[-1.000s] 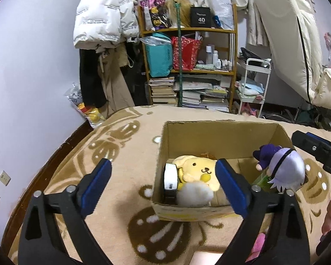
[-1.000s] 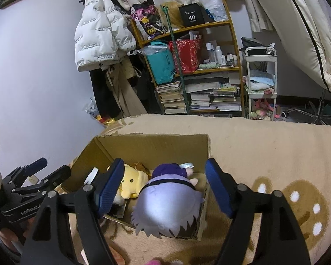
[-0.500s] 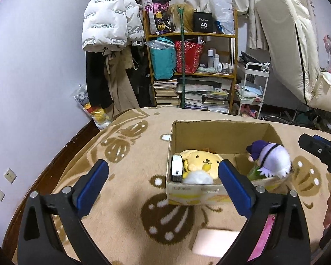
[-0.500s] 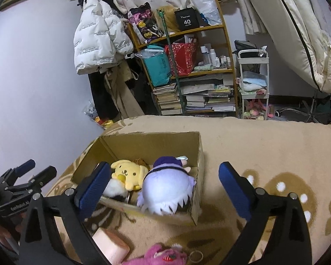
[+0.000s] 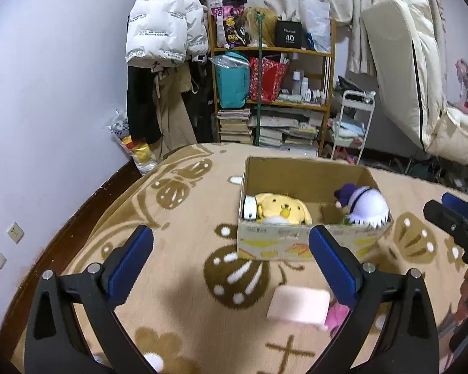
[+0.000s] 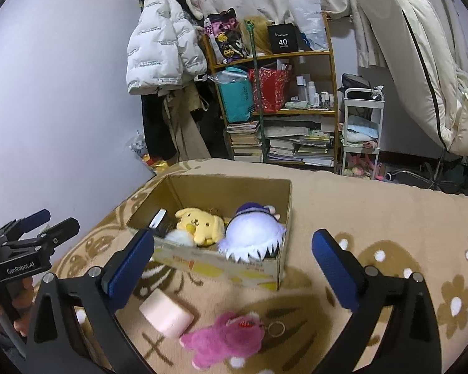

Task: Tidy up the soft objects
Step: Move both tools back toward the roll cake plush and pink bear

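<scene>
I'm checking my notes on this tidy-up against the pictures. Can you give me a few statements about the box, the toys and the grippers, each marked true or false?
1. The yellow plush lies inside the box. True.
2. The pink plush is in the box. False: it lies on the blanket in front of the box.
3. The right gripper holds the white-haired doll. False: its jaws are open and empty; the doll sits in the box.
4. The pink block lies outside the box. True.
5. The left gripper is open. True.
</scene>
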`<state>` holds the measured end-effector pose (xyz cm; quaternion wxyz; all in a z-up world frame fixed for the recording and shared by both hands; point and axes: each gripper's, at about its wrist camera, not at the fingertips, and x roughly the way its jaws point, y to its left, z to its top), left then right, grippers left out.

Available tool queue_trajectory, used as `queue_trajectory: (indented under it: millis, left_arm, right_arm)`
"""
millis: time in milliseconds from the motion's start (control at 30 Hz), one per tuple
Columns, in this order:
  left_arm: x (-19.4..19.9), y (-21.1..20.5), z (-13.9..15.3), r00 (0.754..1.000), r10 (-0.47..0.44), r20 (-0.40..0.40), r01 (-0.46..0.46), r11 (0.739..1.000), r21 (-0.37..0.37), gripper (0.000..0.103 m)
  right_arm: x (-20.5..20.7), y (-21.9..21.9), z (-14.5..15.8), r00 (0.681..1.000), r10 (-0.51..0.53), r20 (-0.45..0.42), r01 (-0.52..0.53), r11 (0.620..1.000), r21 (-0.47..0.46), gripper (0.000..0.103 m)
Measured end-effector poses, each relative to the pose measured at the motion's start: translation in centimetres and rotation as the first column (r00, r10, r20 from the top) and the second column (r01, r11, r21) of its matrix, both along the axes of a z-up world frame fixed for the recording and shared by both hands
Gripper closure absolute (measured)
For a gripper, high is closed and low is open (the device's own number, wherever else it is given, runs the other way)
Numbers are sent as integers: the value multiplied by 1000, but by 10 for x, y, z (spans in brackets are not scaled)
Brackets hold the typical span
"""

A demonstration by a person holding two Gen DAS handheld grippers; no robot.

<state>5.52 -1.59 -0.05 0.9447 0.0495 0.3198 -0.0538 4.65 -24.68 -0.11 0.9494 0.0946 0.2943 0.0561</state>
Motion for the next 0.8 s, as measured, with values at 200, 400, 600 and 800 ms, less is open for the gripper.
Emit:
queue_trajectory:
  millis: [200,400,600,800]
  left_arm:
    - [-17,-5,-2,999,-23,-30,24,999,42,4]
    - [-25,-9,-8,998,-23,-60,27,997,74,4]
    - [-18,-9,-20,995,-6,-104,14,997,78,4]
    - [-7,-11,-33,990,6,-141,7,996,92,4]
  right_arm:
    - [-17,3,1,1000,-8,-20,8,1000,11,0]
    - [-25,5,1,999,-15,-31,16,999,31,0]
    - [-23,7,-10,997,-26,-67,28,999,37,0]
    - [-15,4,-27,992,-49,-119,54,998,44,0]
